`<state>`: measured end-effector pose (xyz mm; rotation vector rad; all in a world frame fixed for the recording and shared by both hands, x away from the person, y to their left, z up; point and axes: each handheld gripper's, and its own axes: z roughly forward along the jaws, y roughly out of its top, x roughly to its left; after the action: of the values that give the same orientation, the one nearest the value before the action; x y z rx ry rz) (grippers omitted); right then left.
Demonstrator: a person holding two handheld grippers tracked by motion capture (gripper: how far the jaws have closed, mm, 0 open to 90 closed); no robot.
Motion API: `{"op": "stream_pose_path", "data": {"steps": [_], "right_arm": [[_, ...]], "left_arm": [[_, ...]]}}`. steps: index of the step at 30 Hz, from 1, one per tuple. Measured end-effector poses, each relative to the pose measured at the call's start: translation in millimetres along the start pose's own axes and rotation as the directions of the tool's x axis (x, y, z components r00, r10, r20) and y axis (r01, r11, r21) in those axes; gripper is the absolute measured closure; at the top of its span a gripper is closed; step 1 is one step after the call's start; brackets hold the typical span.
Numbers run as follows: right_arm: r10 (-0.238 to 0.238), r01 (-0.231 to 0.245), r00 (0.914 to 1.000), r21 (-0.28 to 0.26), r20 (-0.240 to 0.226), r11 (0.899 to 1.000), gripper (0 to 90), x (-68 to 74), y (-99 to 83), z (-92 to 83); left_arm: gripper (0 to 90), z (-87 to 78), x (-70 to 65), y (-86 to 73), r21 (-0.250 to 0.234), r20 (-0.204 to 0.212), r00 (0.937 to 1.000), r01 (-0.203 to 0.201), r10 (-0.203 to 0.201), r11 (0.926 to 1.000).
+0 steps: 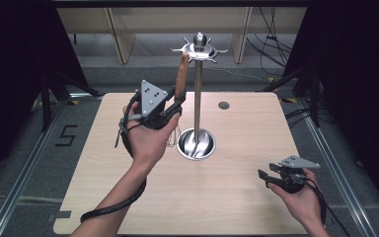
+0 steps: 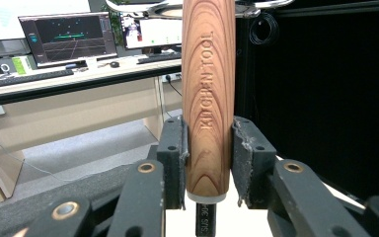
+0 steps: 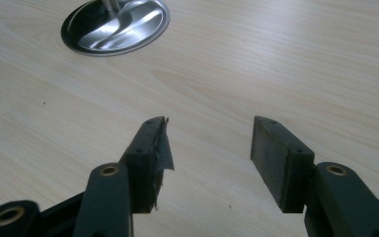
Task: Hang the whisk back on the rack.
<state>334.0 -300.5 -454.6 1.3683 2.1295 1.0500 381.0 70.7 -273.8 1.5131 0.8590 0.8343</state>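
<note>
Jaws of the left gripper (image 2: 208, 163) clamp the whisk's wooden handle (image 2: 208, 89) near its lower end; stiff, smooth, light. Right gripper (image 3: 209, 148), at four o'clock from the stand (image 1: 196, 143), gapes empty.

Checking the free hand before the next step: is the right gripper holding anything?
No: in the right gripper view the right gripper has its jaws standing apart, with just bare wooden table showing between them.

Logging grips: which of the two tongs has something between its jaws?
The left tongs: its jaws clamp a wooden handle held upright. The right tongs gape open over the bare table.
</note>
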Motion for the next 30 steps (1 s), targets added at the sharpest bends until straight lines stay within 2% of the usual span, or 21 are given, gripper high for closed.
{"op": "stream_pose_path", "data": {"steps": [1, 8, 9, 15, 16, 24, 25, 26, 27, 30], "right_arm": [[-0.01, 0.01, 1.0, -0.004, -0.001, 1.0, 48.4, -0.9, 0.2, 0.3], [0.018, -0.018, 0.9998, 0.003, -0.009, 1.0, 48.5, 0.9, -0.1, 0.2], [-0.019, 0.019, 0.9997, -0.009, -0.014, 1.0, 48.4, -2.2, 0.4, 1.3], [-0.019, 0.019, 0.9997, -0.009, -0.015, 1.0, 48.5, -2.3, 0.3, 1.2], [-0.036, 0.036, 0.9994, -0.011, 0.001, 0.999, 48.5, -3.1, 0.6, 0.4], [-0.018, 0.018, 0.9998, -0.004, -0.011, 1.0, 48.5, -2.7, 0.5, 0.1], [0.003, -0.003, 1.0, 0.004, -0.008, 1.0, 48.5, -0.5, 0.3, -0.7], [-0.001, 0.001, 1.0, 0.003, -0.007, 1.0, 48.5, -0.8, 0.3, -0.7], [-0.037, 0.037, 0.9993, -0.011, 0.002, 0.999, 48.5, -3.4, 0.7, -0.2], [-0.036, 0.036, 0.9994, -0.019, 0.004, 0.999, 48.5, -3.6, 0.4, 0.4]], "left_arm": [[67.7, 0.5, -0.3, -0.2, 0.0, -0.001, 1.0, 0.0, 0.0, 1.0], [67.7, 3.7, -1.3, -0.8, 0.006, -0.004, 1.0, -0.006, 0.006, 1.0], [67.6, 4.2, -1.5, -0.8, 0.008, -0.003, 1.0, -0.006, 0.006, 0.9999], [67.6, 7.5, -2.1, -0.6, 0.012, -0.006, 1.0, -0.006, 0.006, 0.9999], [67.6, 8.1, -2.0, -0.7, 0.016, -0.007, 0.9999, -0.01, 0.01, 0.9998], [67.6, 12.9, -4.5, -1.8, 0.024, -0.011, 0.9999, -0.012, 0.012, 0.9996], [67.6, 13.5, -4.5, -1.8, 0.024, -0.012, 0.9998, -0.013, 0.013, 0.9996], [67.6, 14.1, -4.4, -1.9, 0.026, -0.013, 0.9998, -0.015, 0.015, 0.9996], [67.6, 14.7, -4.4, -2.0, 0.027, -0.014, 0.9998, -0.015, 0.015, 0.9995], [67.6, 16.5, -4.4, -2.8, 0.033, -0.018, 0.9997, -0.017, 0.017, 0.9993]]}}
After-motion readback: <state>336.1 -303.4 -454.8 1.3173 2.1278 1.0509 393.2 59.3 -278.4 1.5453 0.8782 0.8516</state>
